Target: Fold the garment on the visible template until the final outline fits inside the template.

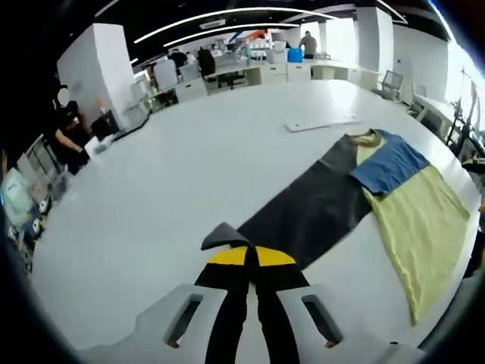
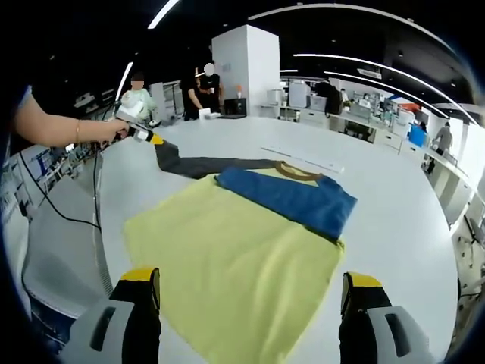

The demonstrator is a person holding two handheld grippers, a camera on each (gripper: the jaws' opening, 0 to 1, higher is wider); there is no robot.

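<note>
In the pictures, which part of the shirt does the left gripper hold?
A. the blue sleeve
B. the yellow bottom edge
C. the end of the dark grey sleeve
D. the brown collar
C: the left gripper has its jaws shut on the tip of the dark grey sleeve, which is stretched out away from the yellow body of the shirt.

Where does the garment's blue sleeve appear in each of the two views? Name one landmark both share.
Left gripper view: the blue sleeve lies at the right, folded over the yellow body, beside the grey sleeve that the left tongs pinch.
Right gripper view: it lies at centre, above the open right tongs.
Shared landmark: the brown collar.
</note>
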